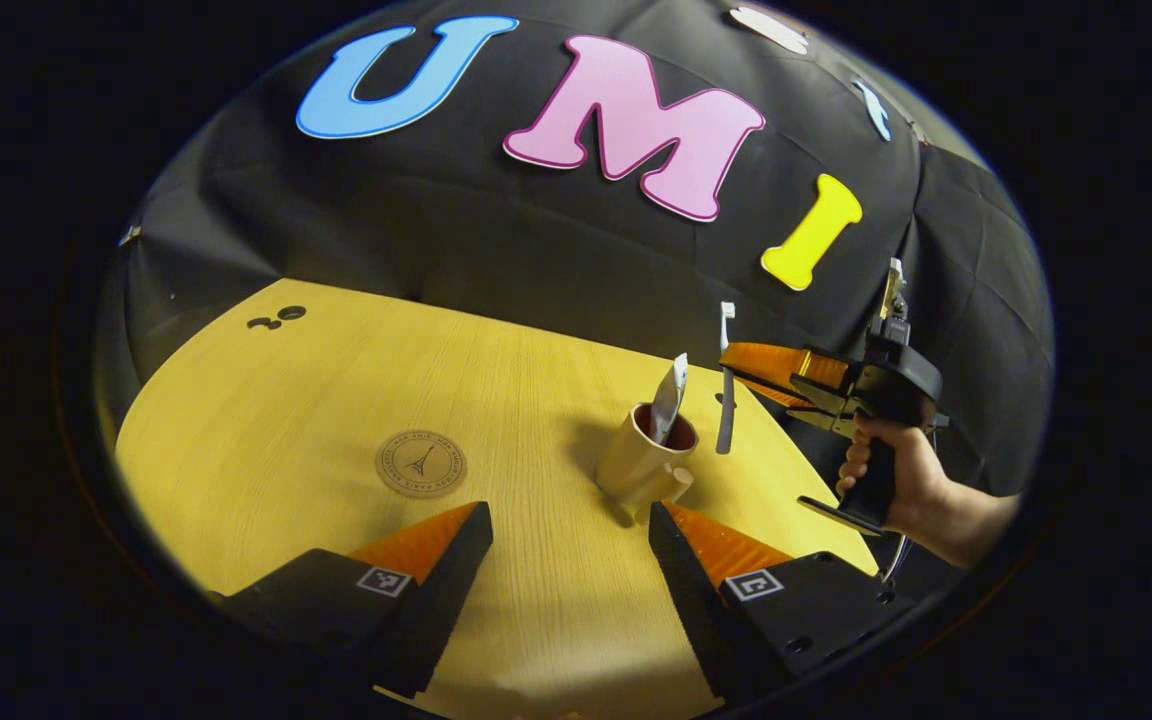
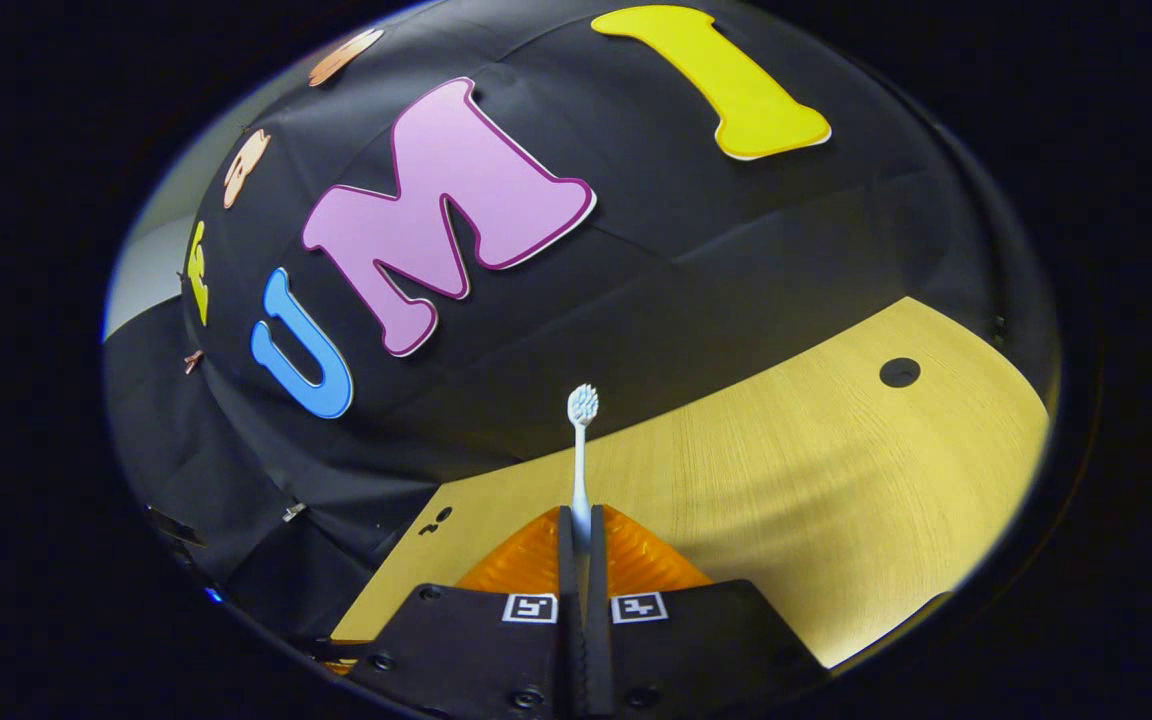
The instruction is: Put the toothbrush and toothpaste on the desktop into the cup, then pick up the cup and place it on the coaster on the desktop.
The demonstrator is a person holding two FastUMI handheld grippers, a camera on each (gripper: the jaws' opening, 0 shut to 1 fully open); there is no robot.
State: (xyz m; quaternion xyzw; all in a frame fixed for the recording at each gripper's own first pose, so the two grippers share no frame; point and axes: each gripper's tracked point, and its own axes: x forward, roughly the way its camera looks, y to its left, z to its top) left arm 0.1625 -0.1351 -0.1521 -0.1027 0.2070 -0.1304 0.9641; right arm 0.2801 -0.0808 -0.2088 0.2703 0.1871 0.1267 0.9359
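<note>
Between the right tongs (image 2: 581,545), whose fingers are closed flat on it, the toothbrush (image 2: 582,450) stands upright, bristle head at 12 o'clock, handle end below the grip. Seen from the left gripper view, these right tongs (image 1: 736,372) are carried by a hand (image 1: 901,480) at 3 o'clock, holding the brush in the air just beside the cup (image 1: 644,462), on its 2 o'clock side and not yet over the mouth. The left tongs (image 1: 569,530) stand wide apart, holding nothing, low over the surface (image 1: 286,400).

Progress, as judged: toothpaste (image 1: 668,398) already stands in the cup, leaning against the rim. Outstanding: brush into cup, then cup onto the coaster (image 1: 421,464), which lies bare at the cup's 9 o'clock, well apart.

Condition: brush slim, pale, straight. Cup pale outside, dark red inside, handle toward 5 o'clock, upright. Coaster round, brown, printed.
</note>
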